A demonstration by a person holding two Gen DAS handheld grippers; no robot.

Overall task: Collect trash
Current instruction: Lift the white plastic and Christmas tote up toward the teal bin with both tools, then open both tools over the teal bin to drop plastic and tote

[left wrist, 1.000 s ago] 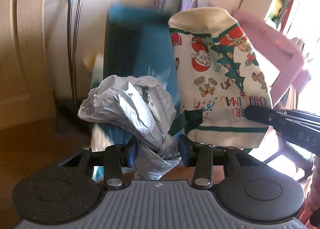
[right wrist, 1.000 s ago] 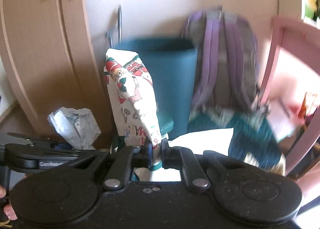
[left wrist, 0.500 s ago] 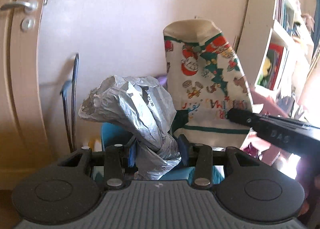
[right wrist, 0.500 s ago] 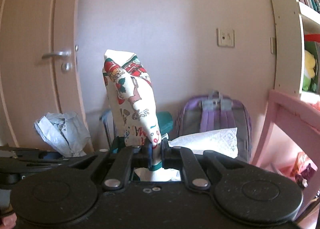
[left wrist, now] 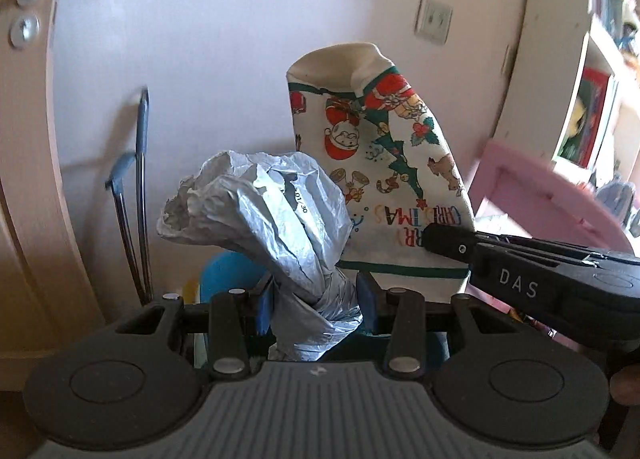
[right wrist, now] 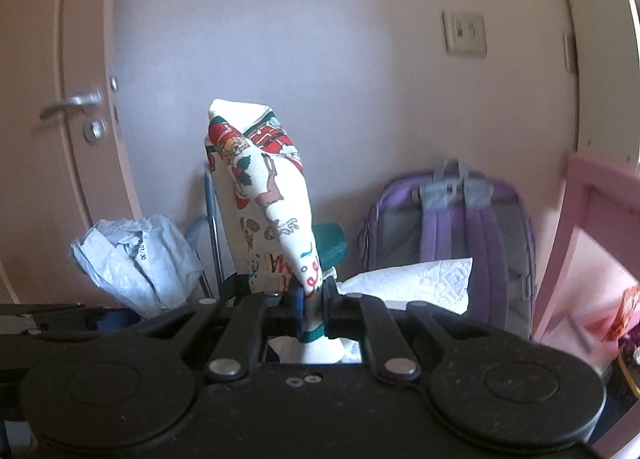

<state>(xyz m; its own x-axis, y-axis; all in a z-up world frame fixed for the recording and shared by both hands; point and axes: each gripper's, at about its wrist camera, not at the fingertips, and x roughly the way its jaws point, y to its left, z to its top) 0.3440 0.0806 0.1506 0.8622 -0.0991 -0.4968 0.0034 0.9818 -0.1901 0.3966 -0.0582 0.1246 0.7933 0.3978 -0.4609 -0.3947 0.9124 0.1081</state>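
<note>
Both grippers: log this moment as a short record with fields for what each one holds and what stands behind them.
left gripper: shut on the crumpled grey plastic bag
right gripper: shut on the Christmas-print paper bag
paper bag's pose: upright, printing upside down, folded end up
relative position: grey bag to the left of the paper bag, close beside it
under the right gripper: white paper towel
background: purple backpack against the wall, door with metal handle at left, pink furniture at right
</note>
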